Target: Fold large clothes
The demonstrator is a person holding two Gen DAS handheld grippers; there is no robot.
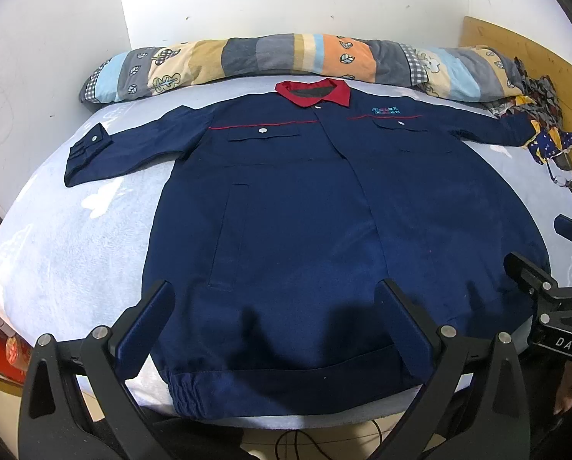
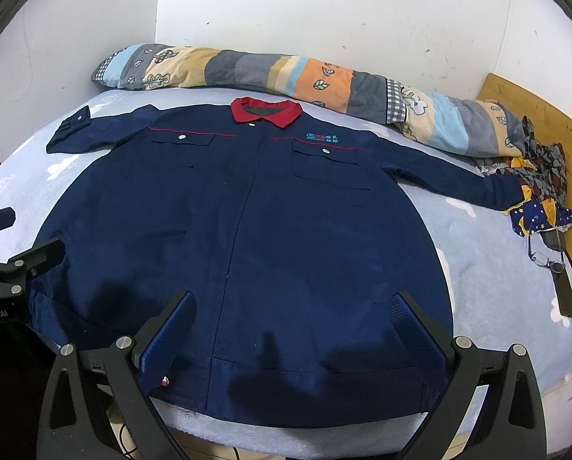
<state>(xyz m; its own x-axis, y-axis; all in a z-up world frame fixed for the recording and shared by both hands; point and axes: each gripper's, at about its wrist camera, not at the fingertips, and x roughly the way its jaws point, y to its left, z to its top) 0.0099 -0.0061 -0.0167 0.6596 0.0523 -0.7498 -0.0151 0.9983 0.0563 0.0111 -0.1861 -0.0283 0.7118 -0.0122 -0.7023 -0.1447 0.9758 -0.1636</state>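
Navy blue long-sleeved work jacket (image 1: pixel 286 207) with red collar (image 1: pixel 312 92) lies flat, front up, spread over light blue fleece-covered bed (image 1: pixel 75 230); collar toward the wall, elastic hem at the near bed edge. Both sleeves out sideways, one cuff (image 1: pixel 90 153) with a white button. Two chest pocket flaps with white buttons, thin red piping across chest, small teal embroidered logo (image 2: pixel 323 137) on one side.

Left hand-held gripper (image 1: pixel 274 306) hovers over the hem area, fingers spread wide, nothing between them. Right hand-held gripper (image 2: pixel 293 318) likewise over the hem, spread wide, holding nothing; contact with the fabric cannot be told.

Long striped patchwork bolster pillow (image 1: pixel 286 57) lies along the white wall behind the collar. Crumpled patterned cloth pile (image 2: pixel 535 176) sits at the far sleeve end, beside wooden board (image 2: pixel 546 115). Eyeglasses (image 2: pixel 546 258) and a dark flat strip rest on the bed near it.
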